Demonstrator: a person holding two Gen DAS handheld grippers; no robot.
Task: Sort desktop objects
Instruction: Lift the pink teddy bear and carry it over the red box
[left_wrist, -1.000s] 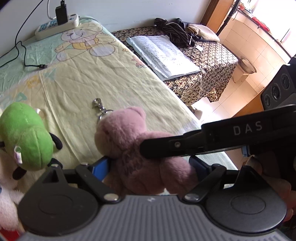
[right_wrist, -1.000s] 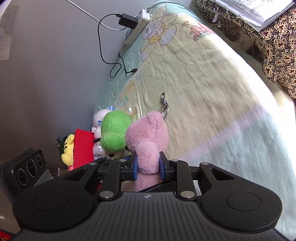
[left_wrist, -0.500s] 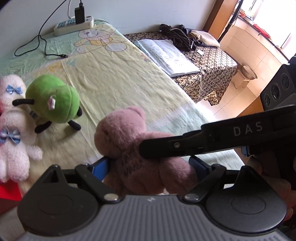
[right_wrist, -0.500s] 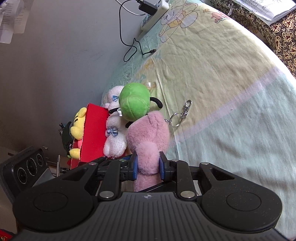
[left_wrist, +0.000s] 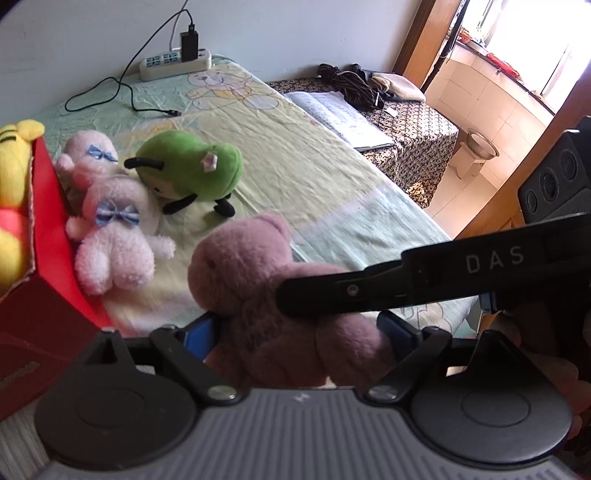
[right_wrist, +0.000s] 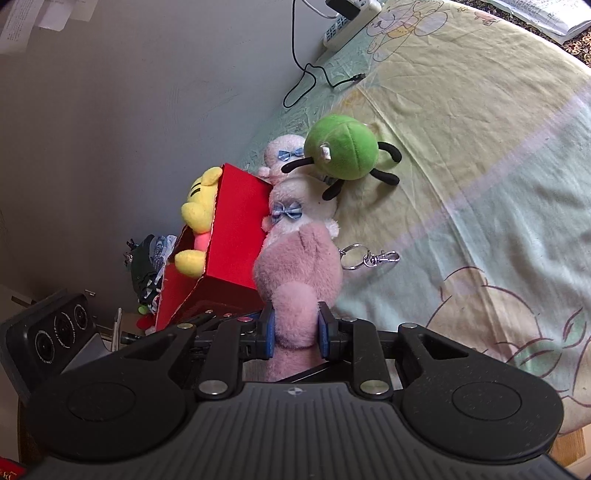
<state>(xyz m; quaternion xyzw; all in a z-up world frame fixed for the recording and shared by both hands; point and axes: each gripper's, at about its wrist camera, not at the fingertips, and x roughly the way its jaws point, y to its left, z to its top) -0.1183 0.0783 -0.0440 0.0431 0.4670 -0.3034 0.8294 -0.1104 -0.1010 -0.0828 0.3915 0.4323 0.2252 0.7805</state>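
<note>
**Bear held by both grippers beside red box**

Pink plush bear (left_wrist: 255, 273) is held off the tabletop (left_wrist: 317, 173), just right of the red box (left_wrist: 48, 295), the landmark for all positions below. Right gripper (right_wrist: 294, 334): blue-padded fingers (right_wrist: 266, 334) closed on the bear's lower body. Left gripper (left_wrist: 295, 332): fingers set wide either side of the bear; whether they actually press it, cannot tell, since the right gripper's black finger crosses in front.

Box stands at the tabletop edge with a yellow plush (right_wrist: 199, 206) sitting inside, head above the rim. Two white plush bears with blue bows (left_wrist: 110, 243) lie against the box's outer wall. Green round plush (left_wrist: 192, 170) with black limbs lies just beyond them, farther from the box, touching the upper white bear. Metal keyring with clasp (right_wrist: 369, 257) lies on the cloth near the box, beside the held bear in the right wrist view. White power strip (left_wrist: 173, 63) with black charger and cable sits well away from the box, at the wall.
</note>
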